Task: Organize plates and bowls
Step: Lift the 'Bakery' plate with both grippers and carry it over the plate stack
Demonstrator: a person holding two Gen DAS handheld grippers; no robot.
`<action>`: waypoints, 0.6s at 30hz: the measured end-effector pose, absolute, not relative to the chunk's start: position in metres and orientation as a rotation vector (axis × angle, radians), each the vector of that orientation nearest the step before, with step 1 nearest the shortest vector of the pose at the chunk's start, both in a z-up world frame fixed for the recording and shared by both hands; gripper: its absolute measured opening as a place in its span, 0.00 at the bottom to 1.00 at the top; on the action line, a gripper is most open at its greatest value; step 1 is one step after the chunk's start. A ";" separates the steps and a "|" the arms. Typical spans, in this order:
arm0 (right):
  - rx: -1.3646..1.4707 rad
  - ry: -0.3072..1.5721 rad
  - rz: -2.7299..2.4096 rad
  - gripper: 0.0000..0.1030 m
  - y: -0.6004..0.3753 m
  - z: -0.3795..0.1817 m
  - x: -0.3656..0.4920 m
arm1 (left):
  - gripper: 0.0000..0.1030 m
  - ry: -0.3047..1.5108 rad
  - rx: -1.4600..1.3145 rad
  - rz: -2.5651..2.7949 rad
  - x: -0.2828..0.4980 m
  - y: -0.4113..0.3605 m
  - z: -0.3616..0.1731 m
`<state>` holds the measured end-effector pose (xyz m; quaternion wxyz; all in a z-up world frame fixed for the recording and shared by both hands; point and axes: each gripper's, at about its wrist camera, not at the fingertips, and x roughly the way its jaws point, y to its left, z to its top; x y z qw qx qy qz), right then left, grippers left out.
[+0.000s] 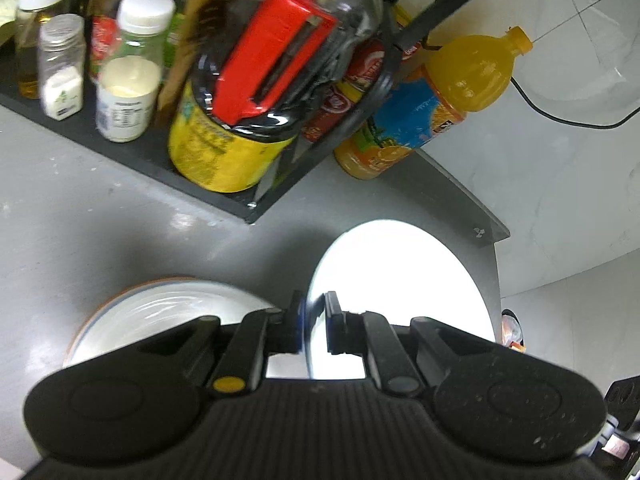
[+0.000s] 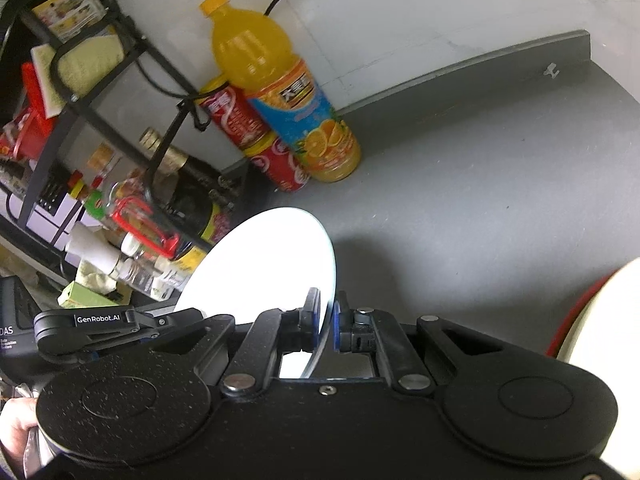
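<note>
Grey countertop [image 2: 460, 184], cluttered black rack [image 1: 132, 152] at ten o'clock. Both left gripper [image 1: 314, 322] and right gripper [image 2: 329, 322] clamp one round white plate [image 2: 260, 264] by its rim, raised. Next: lowering onto orange-rimmed white bowl [image 1: 160, 312], seemingly.

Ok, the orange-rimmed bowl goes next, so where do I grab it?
Its rim, from above: the bowl sits open side up on the counter, so the thin wall fits between the fingers. The left gripper is busy, shut on the white plate.
</note>
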<state>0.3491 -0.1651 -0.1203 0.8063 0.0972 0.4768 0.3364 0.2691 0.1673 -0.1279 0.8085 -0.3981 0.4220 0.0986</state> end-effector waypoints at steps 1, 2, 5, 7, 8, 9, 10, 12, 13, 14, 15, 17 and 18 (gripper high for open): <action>0.208 1.021 0.721 0.06 -0.164 -0.121 0.345 | 0.07 0.903 -0.852 0.212 0.265 0.169 -0.128; 0.207 1.020 0.723 0.06 -0.162 -0.121 0.342 | 0.07 0.903 -0.851 0.212 0.261 0.170 -0.128; 0.210 1.024 0.725 0.07 -0.157 -0.120 0.331 | 0.08 0.904 -0.855 0.216 0.250 0.176 -0.129; 0.217 1.027 0.726 0.07 -0.154 -0.118 0.325 | 0.08 0.901 -0.856 0.216 0.242 0.180 -0.129; 0.213 1.025 0.728 0.07 -0.152 -0.117 0.321 | 0.08 0.901 -0.858 0.216 0.239 0.181 -0.130; 0.211 1.023 0.730 0.07 -0.151 -0.117 0.317 | 0.08 0.900 -0.858 0.216 0.235 0.183 -0.130; 0.213 1.024 0.731 0.07 -0.149 -0.116 0.315 | 0.08 0.901 -0.857 0.216 0.232 0.185 -0.131; 0.209 1.025 0.733 0.07 -0.146 -0.115 0.309 | 0.08 0.903 -0.857 0.217 0.225 0.188 -0.132; 0.203 1.023 0.735 0.07 -0.144 -0.115 0.306 | 0.08 0.905 -0.857 0.218 0.223 0.189 -0.133; 0.199 1.023 0.736 0.07 -0.142 -0.116 0.302 | 0.08 0.908 -0.858 0.220 0.220 0.190 -0.134; 0.199 1.025 0.737 0.07 -0.141 -0.117 0.299 | 0.08 0.911 -0.860 0.221 0.217 0.192 -0.136; 0.198 1.029 0.738 0.07 -0.138 -0.119 0.293 | 0.08 0.911 -0.863 0.221 0.212 0.195 -0.139; 0.195 1.023 0.742 0.07 -0.137 -0.120 0.289 | 0.08 0.910 -0.865 0.221 0.208 0.196 -0.140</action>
